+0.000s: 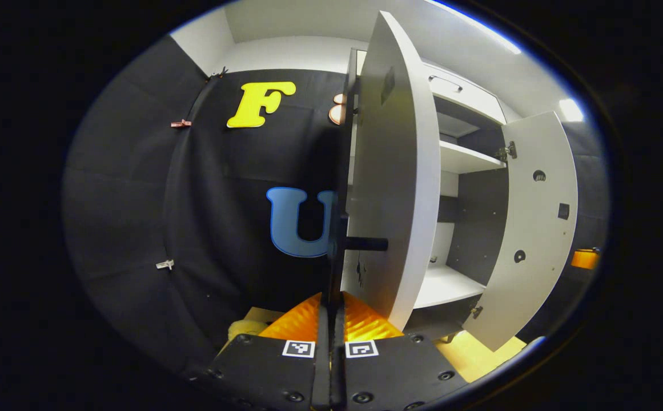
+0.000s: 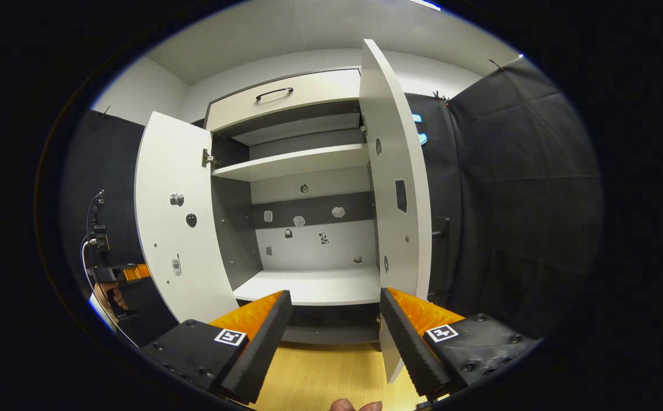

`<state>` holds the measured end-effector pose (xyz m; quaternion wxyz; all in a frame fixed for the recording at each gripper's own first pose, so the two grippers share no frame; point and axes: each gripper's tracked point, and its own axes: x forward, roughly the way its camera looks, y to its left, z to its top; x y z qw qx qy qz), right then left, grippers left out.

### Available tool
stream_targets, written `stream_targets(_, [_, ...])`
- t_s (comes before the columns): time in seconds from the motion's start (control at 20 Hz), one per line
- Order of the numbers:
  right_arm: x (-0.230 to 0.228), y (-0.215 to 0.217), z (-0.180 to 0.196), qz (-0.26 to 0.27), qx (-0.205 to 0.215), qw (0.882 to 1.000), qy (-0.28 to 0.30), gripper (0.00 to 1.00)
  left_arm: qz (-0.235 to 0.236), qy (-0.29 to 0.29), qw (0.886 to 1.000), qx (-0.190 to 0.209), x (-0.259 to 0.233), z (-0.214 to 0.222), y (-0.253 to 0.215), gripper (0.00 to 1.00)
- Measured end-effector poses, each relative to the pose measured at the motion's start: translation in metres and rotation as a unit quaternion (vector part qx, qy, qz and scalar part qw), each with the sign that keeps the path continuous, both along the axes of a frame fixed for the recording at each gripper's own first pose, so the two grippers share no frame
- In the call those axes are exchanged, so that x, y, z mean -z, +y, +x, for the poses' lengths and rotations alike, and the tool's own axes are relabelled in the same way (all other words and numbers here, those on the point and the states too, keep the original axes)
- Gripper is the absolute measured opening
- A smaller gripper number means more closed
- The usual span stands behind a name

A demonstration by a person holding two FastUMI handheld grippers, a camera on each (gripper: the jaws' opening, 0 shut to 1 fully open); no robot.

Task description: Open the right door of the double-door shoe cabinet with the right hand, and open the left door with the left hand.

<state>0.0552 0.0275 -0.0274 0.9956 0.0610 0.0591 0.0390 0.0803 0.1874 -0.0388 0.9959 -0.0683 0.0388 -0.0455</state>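
The shoe cabinet (image 2: 302,165) stands against the booth wall on a wood-look floor (image 2: 320,377), with both doors swung wide. It is white outside, with grey side panels and a dark band across the back panel. In the right gripper view the left door (image 2: 180,228) hangs open at the left, its inner face showing a hinge at the top and a few small stickers. The right door (image 2: 394,188) stands open at the right, nearly edge-on, with a dark handle (image 2: 438,234) just behind it. Between them lie an upper shelf (image 2: 291,162) and a lower shelf (image 2: 308,285), both bare white boards. Small stickers dot the back panel. Above the opening sits a drawer front (image 2: 282,97) with a dark bar pull.

In the left gripper view the left door (image 1: 394,171) is close and edge-on, and its dark bar handle (image 1: 334,251) runs down into the left gripper (image 1: 331,319). That gripper is clenched on the handle, fingers pressed close together on it. The right door (image 1: 531,228) hangs open beyond.

The right gripper (image 2: 334,319) is released, its fingers spread well apart and gripping nothing, in front of the lower shelf. At the far left of its view a hand (image 2: 105,297) holds the other gripper's body.
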Motion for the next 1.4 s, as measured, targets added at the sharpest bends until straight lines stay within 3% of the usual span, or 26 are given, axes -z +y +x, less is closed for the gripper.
stream_targets(0.45, [0.002,0.0,-0.003,-0.005,-0.004,1.0,-0.001,0.98,0.0,-0.007,1.0,-0.013,-0.007,-0.01,0.002,0.08])
stream_targets(0.65, [0.006,-0.002,-0.004,-0.005,-0.005,1.0,0.0,0.98,0.011,-0.014,0.999,-0.04,-0.018,-0.031,0.004,0.1])
stream_targets(0.75, [0.006,-0.003,-0.005,-0.005,-0.007,1.0,0.0,1.0,0.028,-0.018,0.997,-0.073,-0.025,-0.047,0.014,0.13])
stream_targets(0.8, [0.006,-0.003,-0.004,-0.005,-0.008,1.0,0.0,0.98,0.034,-0.022,0.996,-0.082,-0.028,-0.051,0.014,0.17])
stream_targets(0.95, [0.007,0.0,-0.002,-0.005,-0.013,1.0,0.002,0.98,0.037,-0.032,0.995,-0.088,-0.039,-0.068,0.006,0.59])
stream_targets(1.0, [0.008,0.001,-0.002,-0.004,-0.016,1.0,0.003,0.98,0.037,-0.034,0.995,-0.088,-0.041,-0.077,0.002,0.59])
stream_targets(1.25, [0.006,0.003,-0.001,-0.009,-0.015,1.0,-0.004,0.98,0.033,-0.031,0.996,-0.076,-0.04,-0.096,-0.02,0.97])
stream_targets(1.4, [0.004,0.004,-0.002,-0.01,-0.016,1.0,-0.01,0.98,0.032,-0.026,0.996,-0.084,-0.036,-0.098,-0.033,0.96])
